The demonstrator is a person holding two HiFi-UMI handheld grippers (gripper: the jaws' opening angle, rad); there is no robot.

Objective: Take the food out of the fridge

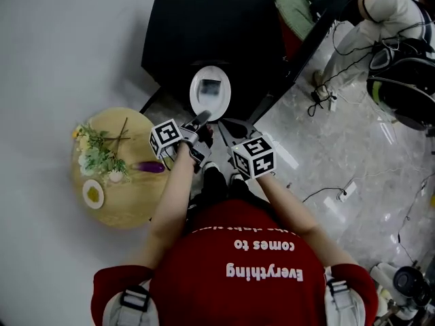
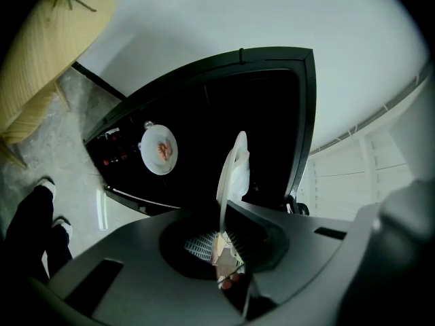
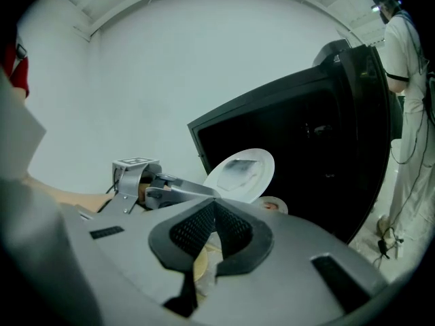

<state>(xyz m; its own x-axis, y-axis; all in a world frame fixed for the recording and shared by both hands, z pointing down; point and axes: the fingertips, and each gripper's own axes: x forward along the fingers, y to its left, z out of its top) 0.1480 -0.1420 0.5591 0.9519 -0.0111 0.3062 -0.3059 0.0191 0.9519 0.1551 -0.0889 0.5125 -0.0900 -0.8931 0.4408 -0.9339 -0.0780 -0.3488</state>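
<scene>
The black fridge [image 1: 204,29] stands open, its door [image 1: 302,53] swung to the right. My left gripper [image 1: 202,119] is shut on the near rim of a white plate [image 1: 211,94] that carries a greyish patch of food, held in front of the fridge. That plate shows edge-on between the jaws [image 2: 231,175] in the left gripper view, and tilted [image 3: 239,174] in the right gripper view. A second white plate [image 2: 159,149] with reddish food stays inside the fridge. My right gripper [image 1: 230,129] hangs shut and empty just right of the left one [image 3: 170,189].
A round wooden table [image 1: 119,206] on the left bears flowers [image 1: 95,151], an aubergine [image 1: 148,167] and a small dish [image 1: 93,194]. A person in white [image 1: 380,15] stands at the upper right. Cables [image 1: 340,192] lie on the marble floor to the right.
</scene>
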